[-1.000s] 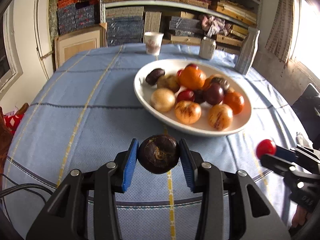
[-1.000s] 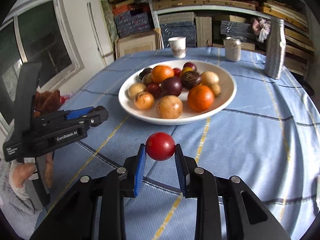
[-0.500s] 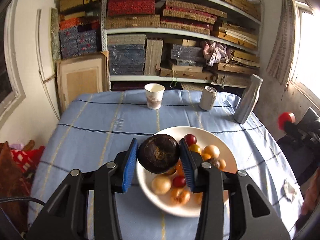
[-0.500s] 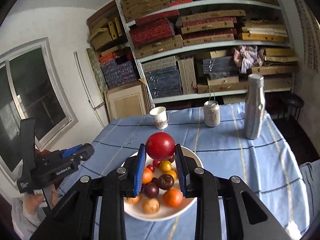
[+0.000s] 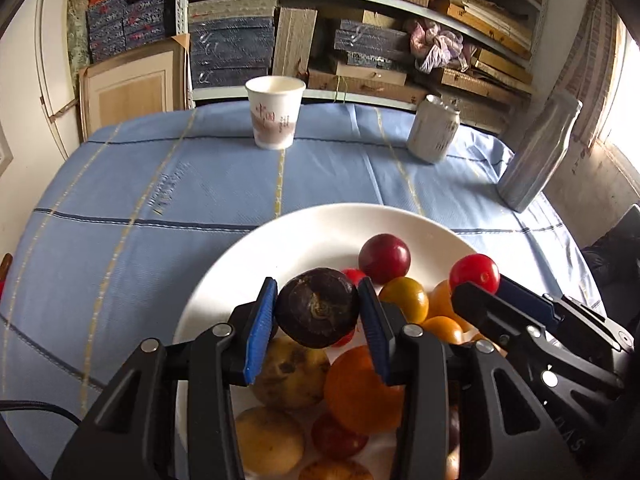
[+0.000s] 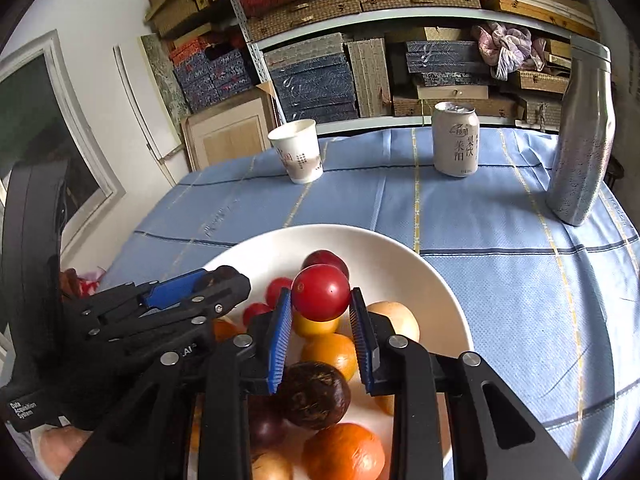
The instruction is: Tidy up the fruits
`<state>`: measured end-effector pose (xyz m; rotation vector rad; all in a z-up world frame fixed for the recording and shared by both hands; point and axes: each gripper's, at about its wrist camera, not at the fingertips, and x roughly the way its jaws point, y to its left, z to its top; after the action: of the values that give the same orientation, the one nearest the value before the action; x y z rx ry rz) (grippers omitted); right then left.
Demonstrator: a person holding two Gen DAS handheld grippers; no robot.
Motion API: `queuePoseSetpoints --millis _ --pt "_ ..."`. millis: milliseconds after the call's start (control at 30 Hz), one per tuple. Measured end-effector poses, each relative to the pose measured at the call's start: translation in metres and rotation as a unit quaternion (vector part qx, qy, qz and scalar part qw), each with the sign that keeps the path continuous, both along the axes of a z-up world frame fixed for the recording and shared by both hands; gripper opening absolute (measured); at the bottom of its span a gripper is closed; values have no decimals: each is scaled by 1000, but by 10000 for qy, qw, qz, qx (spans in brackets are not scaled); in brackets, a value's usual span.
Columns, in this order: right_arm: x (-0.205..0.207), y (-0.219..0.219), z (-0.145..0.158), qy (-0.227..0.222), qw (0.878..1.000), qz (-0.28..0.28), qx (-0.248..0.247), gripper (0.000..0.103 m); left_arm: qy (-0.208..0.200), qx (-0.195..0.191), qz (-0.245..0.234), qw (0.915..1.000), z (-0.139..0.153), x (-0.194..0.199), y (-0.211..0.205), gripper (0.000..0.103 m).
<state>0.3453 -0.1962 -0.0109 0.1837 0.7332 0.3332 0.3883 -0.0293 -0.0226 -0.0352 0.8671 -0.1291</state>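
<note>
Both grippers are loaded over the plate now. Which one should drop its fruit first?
Left, probably. The left gripper holds the dark fruit beside bare white plate; the right gripper holds the red fruit over piled fruit, where it might roll.

Dark brown fruit and red fruit held above fruit-filled white bowl.

A table under a blue cloth with yellow and dark stripes stands before metal shelves stacked with woven and patterned boxes. A wood panel leans on the white wall. Daylight enters through a window; another window looks dark.
</note>
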Motion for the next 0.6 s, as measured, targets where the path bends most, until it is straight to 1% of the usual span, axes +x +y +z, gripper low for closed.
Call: queuePoseSetpoints --millis 67,100,133,167,300,367,433,533,600 --pt "3 -1 -6 8 10000 0 40 32 -97 63 11 9999 0 0 -1 47" --pt "3 -1 -8 -9 10000 5 26 33 -151 94 23 9998 0 -1 -2 54" --pt "4 -1 -9 -12 10000 -4 4 33 -218 140 63 9996 1 -2 -2 58" --pt "3 -2 -9 -23 10000 -11 -1 37 -267 134 82 9995 2 -3 -1 60" --pt "1 -4 -4 -86 9999 15 63 40 -325 -75 117 9994 5 -7 10 71" --pt "-4 -5 3 -163 9998 7 110 41 -417 -38 132 9990 9 -12 13 72" --pt "-8 -6 11 -238 9996 2 171 42 -547 81 192 9983 17 -20 15 75" --pt "-22 -10 31 -457 9987 -43 236 44 -738 171 207 9969 32 -38 18 89" --pt "-36 -12 47 -615 9978 -125 214 59 -878 302 262 9953 42 -56 20 92"
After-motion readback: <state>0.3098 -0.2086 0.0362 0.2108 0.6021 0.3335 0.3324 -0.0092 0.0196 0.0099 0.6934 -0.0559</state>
